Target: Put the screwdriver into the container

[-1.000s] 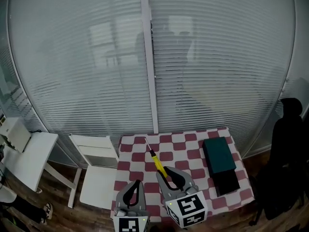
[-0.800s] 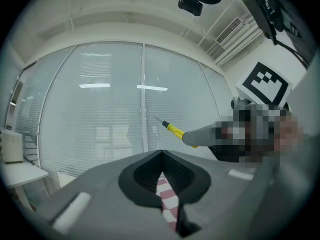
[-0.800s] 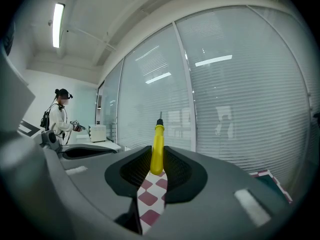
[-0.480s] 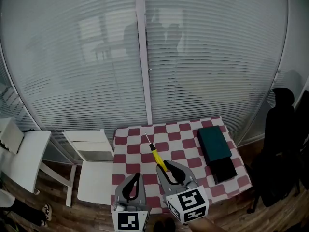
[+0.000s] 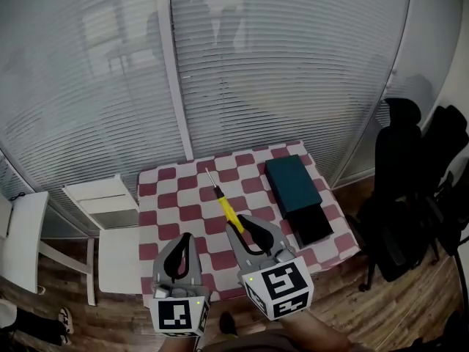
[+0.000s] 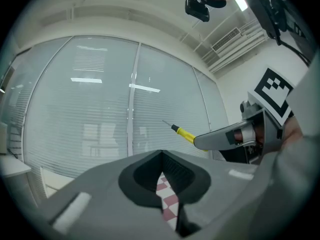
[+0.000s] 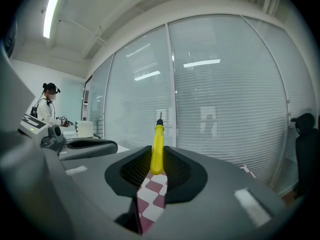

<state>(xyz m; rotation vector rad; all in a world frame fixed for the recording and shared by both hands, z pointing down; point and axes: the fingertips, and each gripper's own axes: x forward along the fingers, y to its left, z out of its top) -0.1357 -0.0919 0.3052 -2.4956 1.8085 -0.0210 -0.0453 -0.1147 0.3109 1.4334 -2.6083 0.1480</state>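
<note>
Within the right gripper, nearly closed jaws pinch the screwdriver.

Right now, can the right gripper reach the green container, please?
Probably yes: the right gripper, shut on the screwdriver, hangs just left of the container, and only checkered cloth lies between them.

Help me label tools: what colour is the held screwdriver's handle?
Yellow screwdriver handle, clearest in the right gripper view.
</note>
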